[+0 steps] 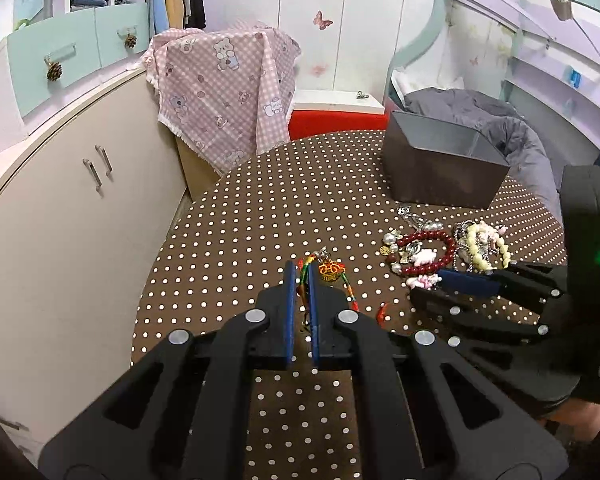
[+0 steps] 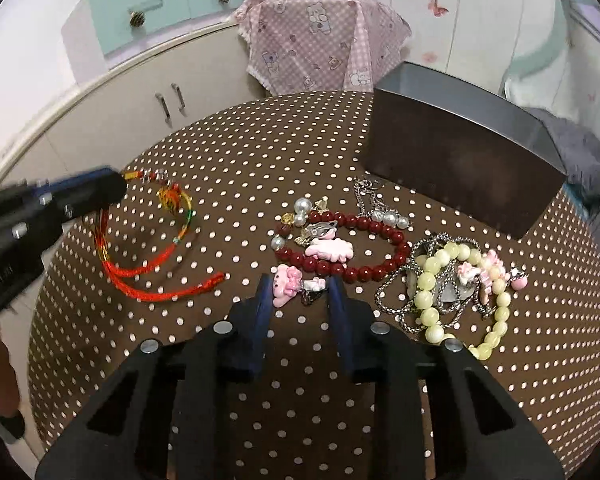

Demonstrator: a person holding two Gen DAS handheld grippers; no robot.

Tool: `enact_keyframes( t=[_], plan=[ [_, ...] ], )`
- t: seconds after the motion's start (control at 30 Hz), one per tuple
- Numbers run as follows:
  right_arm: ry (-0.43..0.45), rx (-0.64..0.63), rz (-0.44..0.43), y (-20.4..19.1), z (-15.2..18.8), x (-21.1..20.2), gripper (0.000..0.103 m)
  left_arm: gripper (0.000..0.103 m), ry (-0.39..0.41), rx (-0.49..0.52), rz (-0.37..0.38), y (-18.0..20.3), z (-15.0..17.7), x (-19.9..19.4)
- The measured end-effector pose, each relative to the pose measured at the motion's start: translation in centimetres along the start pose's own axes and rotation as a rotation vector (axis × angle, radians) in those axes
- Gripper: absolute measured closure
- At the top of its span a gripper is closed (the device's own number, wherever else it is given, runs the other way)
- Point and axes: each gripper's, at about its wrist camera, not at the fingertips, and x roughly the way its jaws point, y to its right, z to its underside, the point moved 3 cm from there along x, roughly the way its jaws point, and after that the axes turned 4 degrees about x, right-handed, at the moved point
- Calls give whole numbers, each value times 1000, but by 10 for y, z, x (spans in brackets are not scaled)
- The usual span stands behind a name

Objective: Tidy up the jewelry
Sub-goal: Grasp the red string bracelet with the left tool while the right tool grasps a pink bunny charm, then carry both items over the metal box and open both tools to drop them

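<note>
On the brown polka-dot tablecloth [image 2: 260,152], the left gripper [image 1: 301,280] pinches a red-and-rainbow braided cord bracelet [image 2: 156,256] between nearly closed jaws. Beside it, the right gripper [image 2: 300,284] gapes empty around a pink cat hair clip [image 2: 286,286]. Dark red beads [image 2: 360,268], pale green beads [image 2: 440,280] and chains lie unsorted before the grey rectangular storage box [image 2: 460,176], so most work appears to remain.

Two close wrist views, shared table [image 1: 228,216].

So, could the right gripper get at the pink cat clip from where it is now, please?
Probably yes. The right gripper is open, and the pink cat clip lies on the table between its fingertips with nothing over it; a small dark clip sits beside it and might get caught too.
</note>
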Motion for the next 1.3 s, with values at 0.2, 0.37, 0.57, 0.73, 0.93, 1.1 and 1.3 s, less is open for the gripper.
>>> enact_keyframes(
  t=[0.2,0.37,0.57,0.73,0.93,1.1,1.3],
  plan=[
    [33,64,-91,19,7,-26,77,97,25,9,24,7,-8,-10],
    [119,93,-124,36,-5,-71,77,97,74,28,65,15,-26,-24],
    [260,92,-101,60,-54,-122,77,97,187,79,127,34,-78,-45],
    [317,120,-56,95,-94,-134,77,97,261,106,184,53,-134,-45],
    [257,187,-58,127,-113,-101,77,97,201,124,246,78,-169,-1],
    [182,236,-70,143,-119,-71,69,96,122,118,251,85,-182,44],
    [218,328,-24,162,-115,-74,12,12,155,27,182,63,-181,47]
  ],
)
